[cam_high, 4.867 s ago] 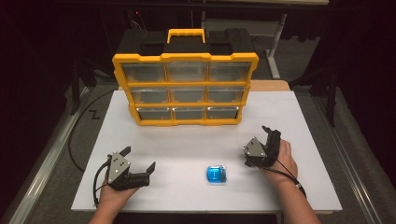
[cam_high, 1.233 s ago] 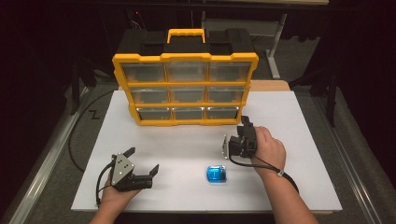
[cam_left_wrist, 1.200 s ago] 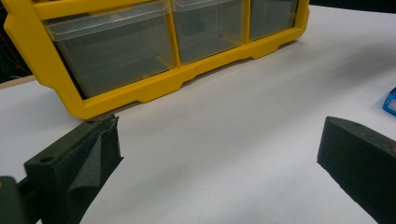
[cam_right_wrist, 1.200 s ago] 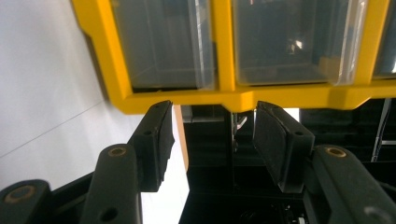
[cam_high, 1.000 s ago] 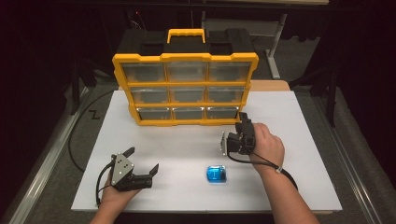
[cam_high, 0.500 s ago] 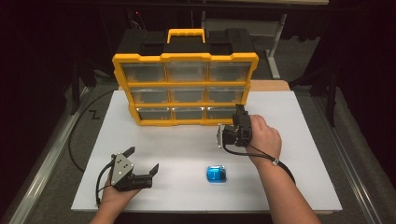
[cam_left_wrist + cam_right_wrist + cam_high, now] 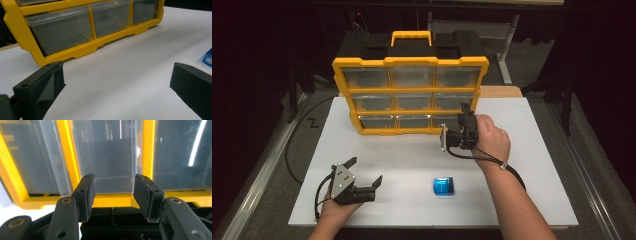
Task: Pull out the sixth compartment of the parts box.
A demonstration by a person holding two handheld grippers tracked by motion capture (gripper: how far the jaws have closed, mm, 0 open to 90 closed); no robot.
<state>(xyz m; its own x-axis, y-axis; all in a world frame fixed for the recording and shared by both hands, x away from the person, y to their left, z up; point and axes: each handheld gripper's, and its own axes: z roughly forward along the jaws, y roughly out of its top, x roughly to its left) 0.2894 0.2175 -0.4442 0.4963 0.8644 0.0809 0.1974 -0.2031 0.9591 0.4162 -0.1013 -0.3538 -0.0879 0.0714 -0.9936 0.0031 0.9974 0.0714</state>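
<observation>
A yellow drawer cabinet [image 7: 409,92] with clear drawers and a black top stands at the back of the white table [image 7: 522,165]. My right gripper [image 7: 457,126] hovers just in front of its bottom right drawer [image 7: 447,119]. In the right gripper view its jaws [image 7: 113,180] stand partly open and have just closed a little, with nothing between them; clear drawer fronts and yellow frame [image 7: 147,150] lie close ahead. My left gripper [image 7: 364,170] rests on the table at the front left, open and empty [image 7: 117,72]. A small blue box [image 7: 443,186] lies near the front middle.
The cabinet's yellow base [image 7: 82,48] is some way ahead of the left jaws, with the blue box [image 7: 208,57] off to their right. A black cable [image 7: 299,135] loops off the table's left side. Dark floor surrounds the table.
The right hand has moved up and away from the person, from near the blue box toward the cabinet's bottom right drawer. The left gripper has stayed put.
</observation>
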